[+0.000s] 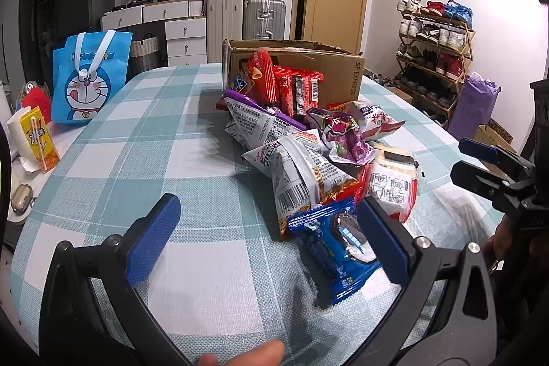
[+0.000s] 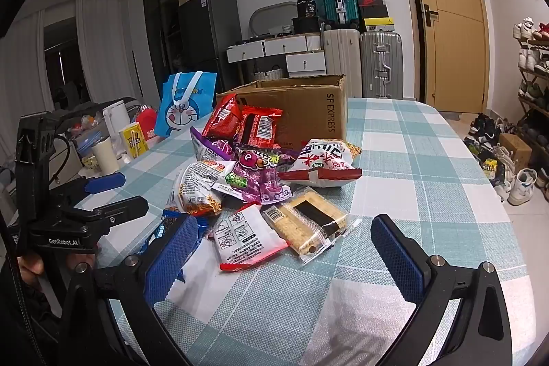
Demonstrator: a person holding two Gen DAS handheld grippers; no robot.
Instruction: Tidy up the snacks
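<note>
On the checked table (image 1: 144, 139), a blue bag (image 1: 90, 78) stands near the left edge, with a yellow carton (image 1: 38, 139) in front of it. Toward the middle lies a heap of snacks (image 1: 308, 143) piled against an open cardboard box (image 1: 308, 64) near the far edge. The left gripper (image 1: 267, 239) hovers over the near part of the table, its jaws wide apart and empty; bare cloth lies between them, and a blue cookie pack (image 1: 329, 249) at the near end of the heap sits just inside the right finger. The right gripper (image 2: 291, 249) is likewise spread wide, holding nothing; a white-and-red packet (image 2: 247, 239) and a clear cracker pack (image 2: 308, 225) lie between its fingers, just ahead of the tips. The rest of the heap lies beyond, towards the box.
</note>
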